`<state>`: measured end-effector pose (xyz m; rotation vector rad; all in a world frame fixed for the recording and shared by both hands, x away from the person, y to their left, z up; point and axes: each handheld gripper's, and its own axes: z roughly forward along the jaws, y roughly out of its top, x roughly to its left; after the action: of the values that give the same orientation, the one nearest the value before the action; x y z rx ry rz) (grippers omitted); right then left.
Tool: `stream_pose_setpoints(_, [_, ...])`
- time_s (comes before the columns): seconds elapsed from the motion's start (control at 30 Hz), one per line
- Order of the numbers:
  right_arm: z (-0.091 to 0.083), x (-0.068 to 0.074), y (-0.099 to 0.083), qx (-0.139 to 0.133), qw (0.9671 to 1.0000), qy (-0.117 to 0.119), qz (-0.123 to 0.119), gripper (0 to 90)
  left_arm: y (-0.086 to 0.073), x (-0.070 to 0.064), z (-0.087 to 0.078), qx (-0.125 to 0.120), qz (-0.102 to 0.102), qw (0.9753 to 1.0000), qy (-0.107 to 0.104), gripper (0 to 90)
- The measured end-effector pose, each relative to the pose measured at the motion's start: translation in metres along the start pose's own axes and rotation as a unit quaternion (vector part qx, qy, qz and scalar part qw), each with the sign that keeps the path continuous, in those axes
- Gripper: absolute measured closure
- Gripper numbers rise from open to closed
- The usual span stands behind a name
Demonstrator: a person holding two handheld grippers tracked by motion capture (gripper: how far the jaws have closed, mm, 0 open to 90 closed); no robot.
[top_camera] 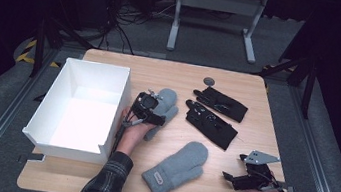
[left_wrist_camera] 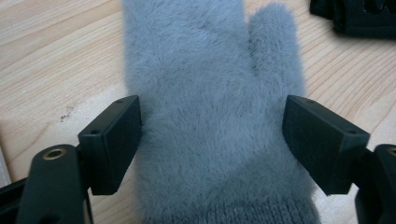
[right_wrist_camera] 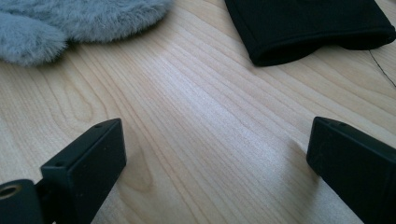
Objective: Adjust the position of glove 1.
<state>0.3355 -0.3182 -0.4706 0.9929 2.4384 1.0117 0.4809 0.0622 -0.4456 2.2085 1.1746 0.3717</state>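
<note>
Beside the white box [top_camera: 111, 75], the left gripper [left_wrist_camera: 212, 140] stands over a grey mitten [left_wrist_camera: 210, 93] lying on the table [top_camera: 253, 138]. Its jaws are apart on both sides of the palm, across the mitten's long axis, cuff nearest. The right gripper [right_wrist_camera: 215, 168] waits apart, jaws wide over bare wood.

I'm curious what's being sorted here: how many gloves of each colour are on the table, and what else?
Grey mittens: 2
Black gloves: 2
White box: 1
Small grey disc: 1
Total: 6
</note>
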Motion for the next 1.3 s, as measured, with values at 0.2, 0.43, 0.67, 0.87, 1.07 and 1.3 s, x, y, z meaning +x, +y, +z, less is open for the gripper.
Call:
stream_pose_setpoints(0.2, [0.000, 0.000, 0.000, 0.000, 1.0000, -0.001, 0.000, 4.9, -0.001, -0.001, 0.002, 0.010, 0.004, 0.9998, -0.015, 36.2])
stream_pose_setpoints(0.43, [0.000, 0.000, 0.000, 0.000, 1.0000, -0.003, 0.001, 4.8, 0.000, -0.003, -0.003, 0.011, 0.017, 0.9997, -0.013, 66.8])
stream_pose_setpoints(0.67, [0.000, 0.000, 0.000, 0.000, 1.0000, -0.003, 0.001, 4.8, 0.000, -0.001, -0.010, 0.006, 0.005, 0.9995, -0.031, 75.8])
stream_pose_setpoints(0.87, [0.000, 0.000, 0.000, 0.000, 1.0000, -0.003, 0.001, 4.8, 0.002, -0.004, -0.022, -0.005, 0.000, 0.9987, -0.051, 76.1])
stream_pose_setpoints(1.07, [0.000, 0.000, 0.000, 0.000, 1.0000, -0.003, 0.001, 4.7, 0.003, -0.011, -0.035, -0.011, 0.005, 0.9978, -0.066, 76.1])
stream_pose_setpoints(1.3, [0.000, 0.001, 0.000, 0.000, 1.0000, -0.003, 0.002, 4.5, 0.004, -0.022, -0.050, -0.016, 0.006, 0.9951, -0.097, 76.1])
